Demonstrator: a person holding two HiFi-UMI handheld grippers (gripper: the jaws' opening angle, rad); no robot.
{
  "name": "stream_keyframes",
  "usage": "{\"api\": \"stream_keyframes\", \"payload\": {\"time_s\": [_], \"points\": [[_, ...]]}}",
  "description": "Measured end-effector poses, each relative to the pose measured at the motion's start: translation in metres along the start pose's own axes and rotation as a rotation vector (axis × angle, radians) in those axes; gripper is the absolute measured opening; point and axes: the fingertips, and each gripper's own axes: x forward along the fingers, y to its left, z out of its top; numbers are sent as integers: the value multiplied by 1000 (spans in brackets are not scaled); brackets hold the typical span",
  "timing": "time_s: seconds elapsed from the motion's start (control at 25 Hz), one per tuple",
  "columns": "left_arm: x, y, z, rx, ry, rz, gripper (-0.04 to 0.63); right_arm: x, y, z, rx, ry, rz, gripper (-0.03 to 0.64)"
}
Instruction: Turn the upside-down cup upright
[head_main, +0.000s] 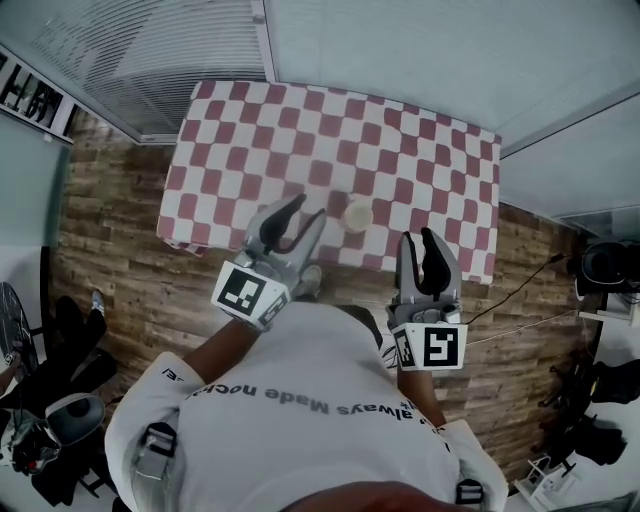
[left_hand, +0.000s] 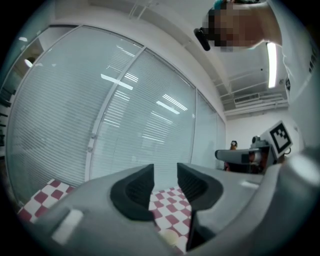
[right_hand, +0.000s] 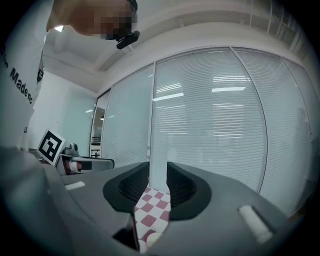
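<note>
The left gripper (head_main: 308, 212) is held level at the front edge of the checked surface (head_main: 240, 140), its jaws drawn together on nothing. Just right of it, the pale cup (head_main: 357, 215) stands near the middle of that front edge, touching neither gripper. The right gripper (head_main: 418, 238) is level just off the front edge, toward the right corner. Its jaws are all but together and empty.

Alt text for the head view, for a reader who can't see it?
Seen from above, a person in a white shirt holds the left gripper and right gripper, both closed and empty, at the near edge of a red-and-white checked table. A pale cup stands on it between them.
</note>
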Motion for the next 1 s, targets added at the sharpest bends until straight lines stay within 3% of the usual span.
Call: {"api": "stream_keyframes", "payload": {"time_s": [0.4,1.0], "points": [[22,27,-5,-11,15,14,147,34,-10,-5,-4,15,8,109],[75,-5,9,21,-10,46,140,27,-74,3,-14,-10,32,104]]}}
